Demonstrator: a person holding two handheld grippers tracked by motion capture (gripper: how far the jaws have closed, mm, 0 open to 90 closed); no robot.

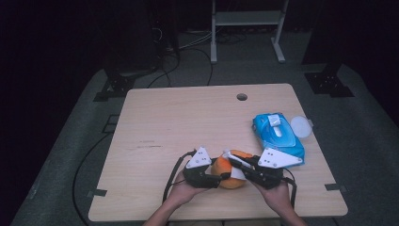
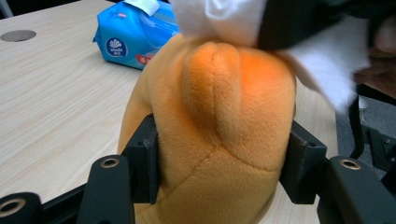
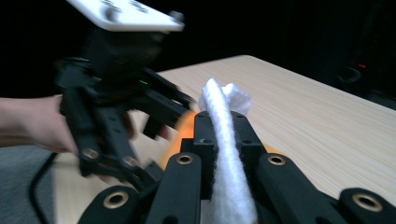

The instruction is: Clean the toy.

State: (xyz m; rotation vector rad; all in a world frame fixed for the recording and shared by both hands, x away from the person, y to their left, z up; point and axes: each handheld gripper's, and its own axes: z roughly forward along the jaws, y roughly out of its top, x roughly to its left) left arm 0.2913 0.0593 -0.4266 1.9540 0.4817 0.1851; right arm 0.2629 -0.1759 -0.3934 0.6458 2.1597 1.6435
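Wiping work is under way near the table's (image 1: 155, 117) 6 o'clock edge in the high view: the left gripper (image 1: 214, 178) has its jaws clamped on either flank of an orange plush toy (image 1: 226, 173), and the right gripper (image 1: 240, 165) is pinched tight on a white wipe (image 1: 237, 173), pressing it onto the toy from the 3 o'clock side. The left gripper view shows the toy (image 2: 219, 135) squeezed between the two black jaws with the wipe (image 2: 322, 65) draped over its top at 1 o'clock. The right gripper view shows the wipe (image 3: 229, 154) as a thin folded strip nipped between the jaws.

Slipping looks like the main hazard. Soft plush gives under pressure, so a hard sideways rub could twist the toy out of the left jaws or tip it off the near edge. The narrow pinch on the wipe could also let it drag free and bunch up against the fabric.

Only one container is on the table, a blue pack of wet wipes (image 1: 278, 136) at about 3 o'clock, flip lid raised, with a round white cap (image 1: 301, 126) lying just beside it; how much is left inside I cannot tell
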